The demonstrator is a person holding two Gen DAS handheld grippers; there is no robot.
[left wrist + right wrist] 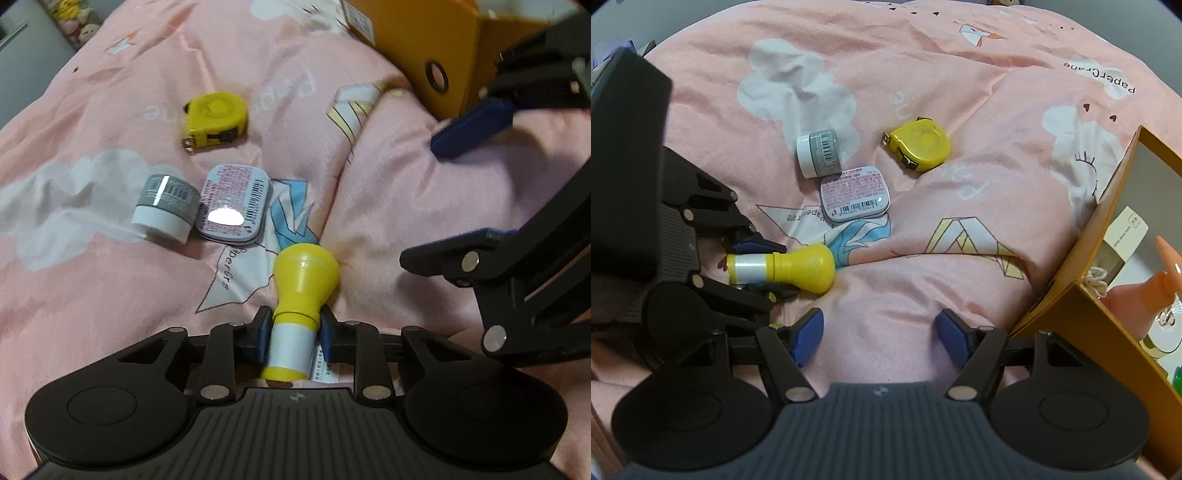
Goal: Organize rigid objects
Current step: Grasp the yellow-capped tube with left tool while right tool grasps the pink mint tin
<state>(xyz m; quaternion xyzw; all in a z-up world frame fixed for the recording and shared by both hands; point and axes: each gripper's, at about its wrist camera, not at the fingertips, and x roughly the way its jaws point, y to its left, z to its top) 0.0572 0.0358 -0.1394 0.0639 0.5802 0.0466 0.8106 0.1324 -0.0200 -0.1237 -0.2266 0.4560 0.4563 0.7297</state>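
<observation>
My left gripper (292, 334) is shut on a yellow stamp with a white band (301, 291), which lies low over the pink bedspread; the stamp also shows in the right wrist view (792, 268), held by the left gripper (753, 265). A flat tin (233, 205) (854, 198), a small grey jar with a white lid (165, 206) (819, 152) and a yellow tape measure (216, 119) (920, 144) lie on the bed. My right gripper (881, 340) is open and empty above the bedspread; it also shows in the left wrist view (458, 188).
An open yellow cardboard box (1082, 295) (424, 48) stands at the right with an orange bottle (1152, 288) and other items inside. The pink bedspread (923, 66) is soft and wrinkled.
</observation>
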